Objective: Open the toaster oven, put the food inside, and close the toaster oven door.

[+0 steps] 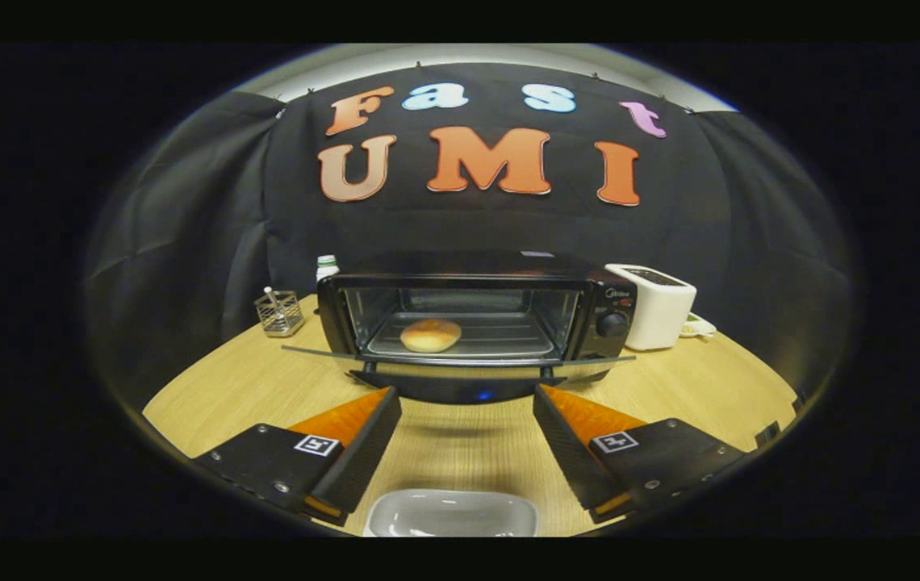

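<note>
Not much to read here, honestly. The black boxy toaster oven (508,270) has a small pale brand mark (617,294) at the top of its control panel, above the knob, but it's too tiny to make out. Each finger of the gripper (466,395) has a square black-and-white coded marker (316,445) on top. The fingers are spread wide, with nothing between them.

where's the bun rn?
Gripper view: the bun sits on the rack inside the open toaster oven, beyond the open gripper, whose fingers hold nothing.
</note>
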{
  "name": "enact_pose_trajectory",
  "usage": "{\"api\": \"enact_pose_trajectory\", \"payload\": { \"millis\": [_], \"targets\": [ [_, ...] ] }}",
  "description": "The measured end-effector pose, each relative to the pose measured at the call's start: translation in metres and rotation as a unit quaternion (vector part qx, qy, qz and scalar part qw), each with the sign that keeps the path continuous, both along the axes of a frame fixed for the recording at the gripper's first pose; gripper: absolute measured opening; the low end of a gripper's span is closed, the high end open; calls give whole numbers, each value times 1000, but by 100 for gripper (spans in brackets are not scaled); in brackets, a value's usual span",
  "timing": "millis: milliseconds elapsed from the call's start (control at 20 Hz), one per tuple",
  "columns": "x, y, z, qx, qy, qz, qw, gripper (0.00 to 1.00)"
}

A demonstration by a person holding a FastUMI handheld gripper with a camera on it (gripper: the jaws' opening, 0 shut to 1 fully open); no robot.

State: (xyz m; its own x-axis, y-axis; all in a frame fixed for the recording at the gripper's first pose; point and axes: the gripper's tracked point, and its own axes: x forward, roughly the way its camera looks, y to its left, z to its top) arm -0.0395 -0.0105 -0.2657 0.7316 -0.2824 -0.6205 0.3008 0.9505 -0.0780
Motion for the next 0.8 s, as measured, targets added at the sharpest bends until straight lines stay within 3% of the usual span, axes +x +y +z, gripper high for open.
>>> {"api": "enact_pose_trajectory", "payload": {
  "millis": [400,800],
  "targets": [
    [67,-25,-4,20,-33,-21,999,95],
    [96,-33,9,5,-62,-13,998,95]
  ]
}}
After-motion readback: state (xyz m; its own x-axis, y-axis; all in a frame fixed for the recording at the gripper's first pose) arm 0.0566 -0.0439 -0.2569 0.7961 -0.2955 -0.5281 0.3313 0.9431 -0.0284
